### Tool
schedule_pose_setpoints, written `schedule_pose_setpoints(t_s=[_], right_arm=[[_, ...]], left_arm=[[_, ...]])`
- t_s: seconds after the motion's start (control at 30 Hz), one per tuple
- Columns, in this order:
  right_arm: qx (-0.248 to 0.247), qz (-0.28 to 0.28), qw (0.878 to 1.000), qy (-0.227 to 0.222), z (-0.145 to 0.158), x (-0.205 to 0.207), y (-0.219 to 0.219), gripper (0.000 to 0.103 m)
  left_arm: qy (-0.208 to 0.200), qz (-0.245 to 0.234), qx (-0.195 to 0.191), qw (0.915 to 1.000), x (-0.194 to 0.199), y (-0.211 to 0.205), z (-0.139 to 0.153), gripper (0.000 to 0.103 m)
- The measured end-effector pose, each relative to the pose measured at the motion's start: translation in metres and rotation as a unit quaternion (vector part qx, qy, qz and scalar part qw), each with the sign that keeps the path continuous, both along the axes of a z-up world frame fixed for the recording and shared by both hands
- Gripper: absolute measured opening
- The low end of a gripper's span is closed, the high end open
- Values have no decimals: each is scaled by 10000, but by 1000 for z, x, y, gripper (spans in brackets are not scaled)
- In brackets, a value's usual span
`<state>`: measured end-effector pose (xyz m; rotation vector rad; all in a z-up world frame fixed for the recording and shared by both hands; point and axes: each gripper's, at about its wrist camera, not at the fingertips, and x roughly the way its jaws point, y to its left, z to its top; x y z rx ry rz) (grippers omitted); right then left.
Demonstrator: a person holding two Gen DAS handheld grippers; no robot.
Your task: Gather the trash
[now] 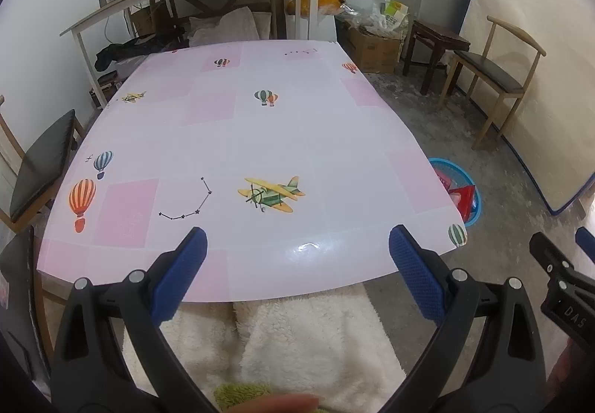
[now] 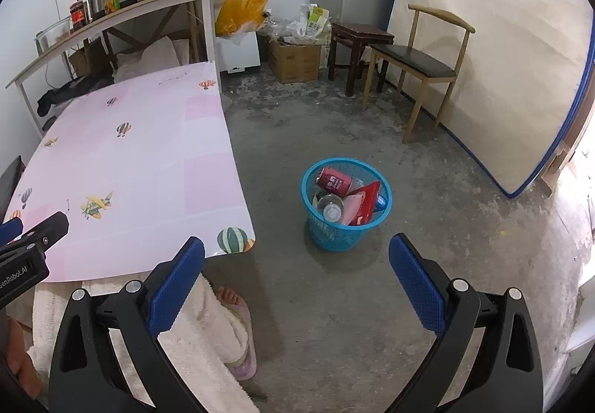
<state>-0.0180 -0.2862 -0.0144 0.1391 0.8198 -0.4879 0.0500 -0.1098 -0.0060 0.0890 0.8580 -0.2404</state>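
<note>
Both hand-held grippers [image 1: 297, 266] [image 2: 296, 269] spread wide, empty; round blue mesh basket [image 2: 336, 240] holding crumpled trash.

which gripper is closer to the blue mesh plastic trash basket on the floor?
Right. The right gripper hangs open over bare floor facing the blue mesh basket; the left gripper, also open, sits over the table's near edge.

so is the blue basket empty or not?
Not empty: the blue basket holds a red can, a clear bottle and red packaging.
</note>
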Motion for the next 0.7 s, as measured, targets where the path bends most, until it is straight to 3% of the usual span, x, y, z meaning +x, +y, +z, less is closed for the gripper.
schedule_pose_setpoints(t_s=[0.7], right_arm=[[-54,-77,9999,48,4,-1,-10,96]], left_arm=[[-128,100,84,9998,1,11,4,94]])
